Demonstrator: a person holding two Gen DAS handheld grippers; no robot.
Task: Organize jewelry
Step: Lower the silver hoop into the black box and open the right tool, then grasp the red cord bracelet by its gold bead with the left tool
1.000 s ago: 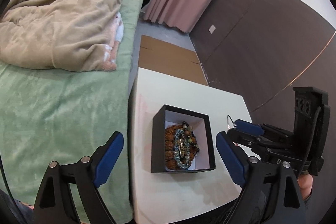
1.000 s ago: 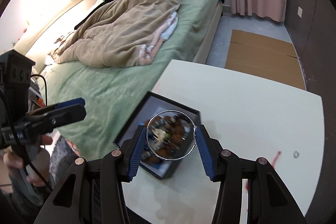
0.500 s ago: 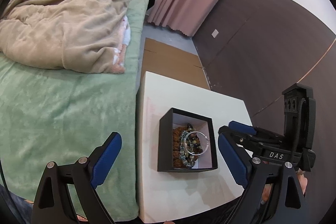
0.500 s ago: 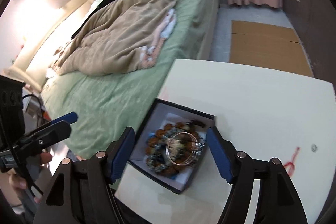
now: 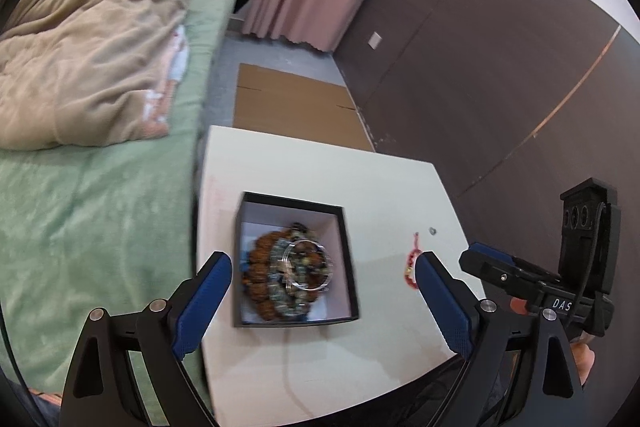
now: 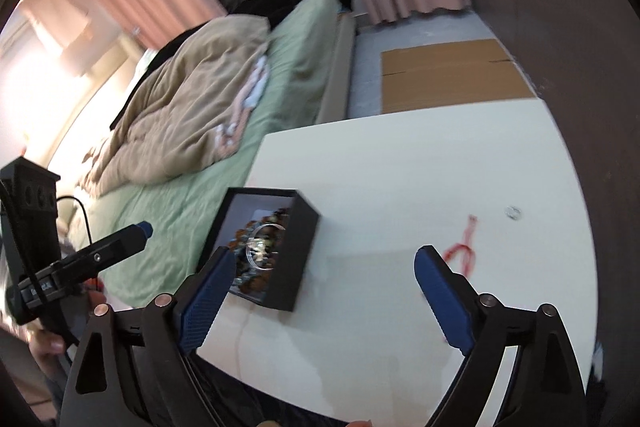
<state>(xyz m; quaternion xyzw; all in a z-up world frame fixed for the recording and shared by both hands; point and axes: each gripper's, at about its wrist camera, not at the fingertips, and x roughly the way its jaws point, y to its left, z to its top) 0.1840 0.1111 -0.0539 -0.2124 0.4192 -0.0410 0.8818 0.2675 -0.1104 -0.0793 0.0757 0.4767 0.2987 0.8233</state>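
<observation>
From the left wrist, the left gripper (image 5: 322, 301) hangs with its jaws spread wide and nothing between the ribbed blue pads. Below it a square black jewelry box (image 5: 348, 259) with a pale lining sits near the bed-side edge of the white table (image 5: 320, 167). Inside lies a heap of knobbly brown bead bracelets (image 5: 260, 267) and greenish stone ones, with a thin shiny silver bangle (image 5: 306, 265) resting on top. On the bare tabletop to the right lie a red cord bracelet (image 5: 412, 261) and, a little beyond it, a small silver ring (image 5: 433, 229).

From the right wrist, the right gripper (image 6: 320, 297) is opening its jaws, and nothing sits between them. The box (image 6: 298, 263) is just beside the left pad; the red cord (image 6: 464, 247) lies just ahead of the right pad, and the ring (image 6: 513, 212) lies farther out.

The risks, as I judge them: the limp cord could slip from smooth hard pads if only one strand is caught. The ring is tiny and flat on a slick surface, so closing pads may flick it off the table. The left pad could also nudge the light box toward the table's edge.
</observation>
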